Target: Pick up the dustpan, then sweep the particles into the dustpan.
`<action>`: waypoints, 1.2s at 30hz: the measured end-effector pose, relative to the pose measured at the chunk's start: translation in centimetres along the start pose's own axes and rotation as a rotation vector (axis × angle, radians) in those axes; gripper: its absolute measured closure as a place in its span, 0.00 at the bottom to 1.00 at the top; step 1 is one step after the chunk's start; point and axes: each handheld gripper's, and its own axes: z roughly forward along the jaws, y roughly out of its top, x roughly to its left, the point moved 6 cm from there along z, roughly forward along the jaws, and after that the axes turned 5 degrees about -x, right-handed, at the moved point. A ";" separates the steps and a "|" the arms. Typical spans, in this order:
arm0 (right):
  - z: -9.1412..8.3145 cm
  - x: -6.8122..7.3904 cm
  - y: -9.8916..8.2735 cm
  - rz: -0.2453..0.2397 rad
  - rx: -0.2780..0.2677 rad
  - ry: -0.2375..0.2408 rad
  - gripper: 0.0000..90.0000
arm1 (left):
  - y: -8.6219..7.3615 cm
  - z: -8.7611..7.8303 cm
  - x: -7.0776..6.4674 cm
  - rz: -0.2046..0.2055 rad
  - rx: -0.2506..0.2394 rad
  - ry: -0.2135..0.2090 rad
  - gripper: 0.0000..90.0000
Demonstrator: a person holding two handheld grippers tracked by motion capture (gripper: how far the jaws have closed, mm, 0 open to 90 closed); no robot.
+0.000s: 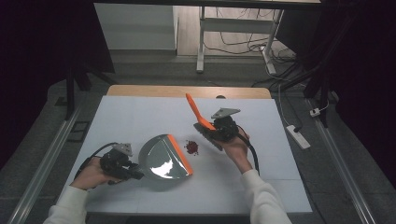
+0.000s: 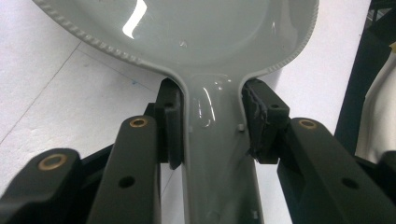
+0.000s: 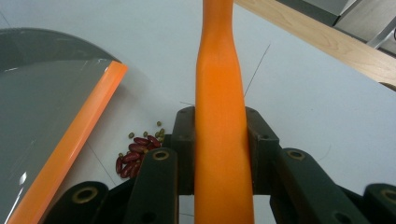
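Observation:
A grey dustpan (image 1: pixel 164 157) with an orange front lip (image 1: pixel 180 153) lies on the white table, its lip turned toward a small pile of red beans (image 1: pixel 191 147). My left gripper (image 1: pixel 135 173) is shut on the dustpan's grey handle (image 2: pixel 219 158), pads pressed on both sides. My right gripper (image 1: pixel 211 132) is shut on the orange handle of a brush (image 1: pixel 198 115), held just right of the beans with the handle slanting up and away. In the right gripper view the brush handle (image 3: pixel 222 135) rises between the jaws, with the beans (image 3: pixel 135 154) and the dustpan lip (image 3: pixel 77 140) to its left.
The white table top (image 1: pixel 140 116) ends in a wooden strip (image 1: pixel 187 91) at the far edge. A white power strip (image 1: pixel 299 136) lies on the floor at the right. Desk legs and cables (image 1: pixel 233 42) stand beyond the table.

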 end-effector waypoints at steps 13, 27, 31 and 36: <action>1.0 0.6 0.3 -0.023 0.003 0.003 0.78 | 0.1 0.1 0.1 -0.015 0.000 0.013 0.68; 1.8 0.9 -0.3 -0.030 0.038 -0.002 0.78 | 0.1 0.3 0.3 -0.037 0.018 0.019 0.68; 2.2 0.8 -0.4 -0.037 0.044 -0.001 0.78 | 0.0 0.4 0.4 -0.045 0.021 0.014 0.68; 2.8 1.1 -0.8 -0.031 0.070 0.005 0.78 | 0.1 0.5 0.3 -0.053 0.020 0.011 0.68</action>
